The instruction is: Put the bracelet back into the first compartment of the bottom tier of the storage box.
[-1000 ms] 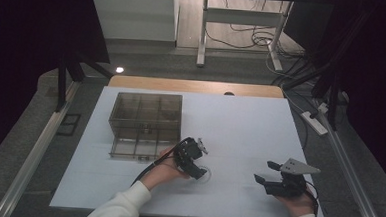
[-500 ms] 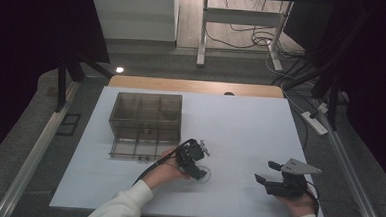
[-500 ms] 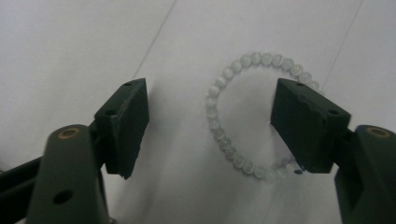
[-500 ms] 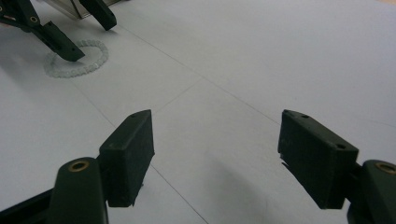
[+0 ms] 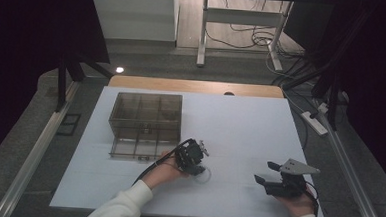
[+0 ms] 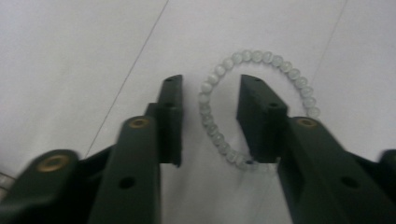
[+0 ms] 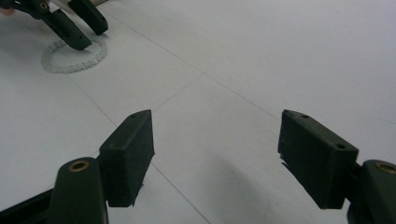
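Left tool (image 6: 209, 116) has just been narrowing astride the bead bracelet (image 6: 254, 105), not yet pinching; right tool (image 7: 215, 154) stays spread

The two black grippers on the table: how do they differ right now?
The left gripper has a pale bead bracelet under its tips, one side of the ring lying between the jaws; the right gripper has only bare white table between its jaws. The left jaws have just been closing and stand narrow, not yet pressing the beads; the right jaws gape wide. The left is near the clear divided box; the right sits far from it. Both have flat black jaws.
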Demonstrator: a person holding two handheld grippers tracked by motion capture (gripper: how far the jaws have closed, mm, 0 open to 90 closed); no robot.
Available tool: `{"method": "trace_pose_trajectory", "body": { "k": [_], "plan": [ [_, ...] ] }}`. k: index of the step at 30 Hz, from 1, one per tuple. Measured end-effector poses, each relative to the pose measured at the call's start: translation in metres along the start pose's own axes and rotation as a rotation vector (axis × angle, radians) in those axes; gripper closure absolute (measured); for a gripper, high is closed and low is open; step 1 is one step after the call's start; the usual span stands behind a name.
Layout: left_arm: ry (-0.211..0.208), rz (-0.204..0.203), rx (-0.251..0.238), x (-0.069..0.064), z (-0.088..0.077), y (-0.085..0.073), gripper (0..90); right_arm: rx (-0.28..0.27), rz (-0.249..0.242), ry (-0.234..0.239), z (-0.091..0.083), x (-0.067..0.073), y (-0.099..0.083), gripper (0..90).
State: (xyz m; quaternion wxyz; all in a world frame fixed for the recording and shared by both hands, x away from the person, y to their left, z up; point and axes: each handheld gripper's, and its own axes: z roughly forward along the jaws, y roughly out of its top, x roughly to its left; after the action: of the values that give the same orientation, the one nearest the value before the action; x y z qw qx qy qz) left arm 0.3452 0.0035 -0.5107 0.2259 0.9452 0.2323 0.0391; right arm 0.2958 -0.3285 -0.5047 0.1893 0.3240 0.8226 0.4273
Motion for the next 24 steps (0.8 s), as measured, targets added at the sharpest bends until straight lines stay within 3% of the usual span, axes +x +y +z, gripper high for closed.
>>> {"method": "trace_pose_trajectory", "body": {
  "k": [6, 16, 24],
  "plan": [
    [-0.003, 0.013, -0.005, -0.003, 0.0, 0.0, 84.8, 0.01, -0.003, 0.001, 0.001, 0.0, 0.0, 26.9],
    [-0.003, 0.031, -0.03, -0.003, -0.002, -0.002, 86.1, 0.007, -0.002, -0.004, 0.001, -0.001, -0.001, 27.0],
    [-0.038, -0.006, -0.14, 0.004, -0.027, -0.006, 86.3, 0.006, 0.001, -0.012, 0.0, -0.002, -0.002, 27.0]
  ]
}}
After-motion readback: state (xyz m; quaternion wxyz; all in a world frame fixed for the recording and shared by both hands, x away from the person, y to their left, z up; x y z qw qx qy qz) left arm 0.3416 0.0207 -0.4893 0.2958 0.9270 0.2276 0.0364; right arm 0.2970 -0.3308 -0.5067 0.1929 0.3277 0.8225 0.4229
